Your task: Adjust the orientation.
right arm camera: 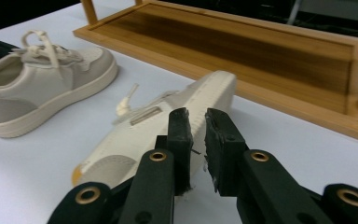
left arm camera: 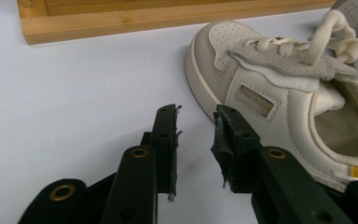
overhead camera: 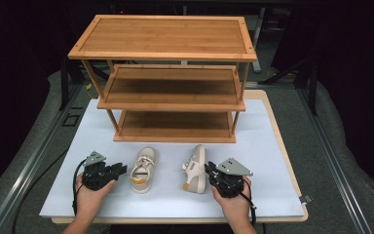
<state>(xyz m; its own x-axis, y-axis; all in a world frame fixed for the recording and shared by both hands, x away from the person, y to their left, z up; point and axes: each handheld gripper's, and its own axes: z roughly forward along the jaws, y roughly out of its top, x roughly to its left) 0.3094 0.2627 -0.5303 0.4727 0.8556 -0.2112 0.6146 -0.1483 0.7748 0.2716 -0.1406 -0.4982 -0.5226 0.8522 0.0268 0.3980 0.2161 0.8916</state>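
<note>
While both hands are resting low on the white tabletop (overhead camera: 272, 161), the left gripper (overhead camera: 121, 169) is sitting just beside the upright sneaker (overhead camera: 143, 169), its jaws standing a small way apart with nothing between them. Seen from the left gripper view, the left gripper (left arm camera: 196, 122) is pointing at bare tabletop (left arm camera: 74, 93), with one jaw tip right by the sole edge of the upright sneaker (left arm camera: 279, 88); whether it is touching cannot be told. The right gripper (overhead camera: 208, 168) is lying against the tipped sneaker (overhead camera: 195, 169), which is resting on its side. From the right gripper view, the right gripper (right arm camera: 196, 122) is showing a narrow gap, holding nothing, with the tipped sneaker (right arm camera: 168, 126) directly ahead. Both sneakers are lying in front of the wooden shoe rack (overhead camera: 175, 78), near its bottom shelf (overhead camera: 175, 122).
</note>
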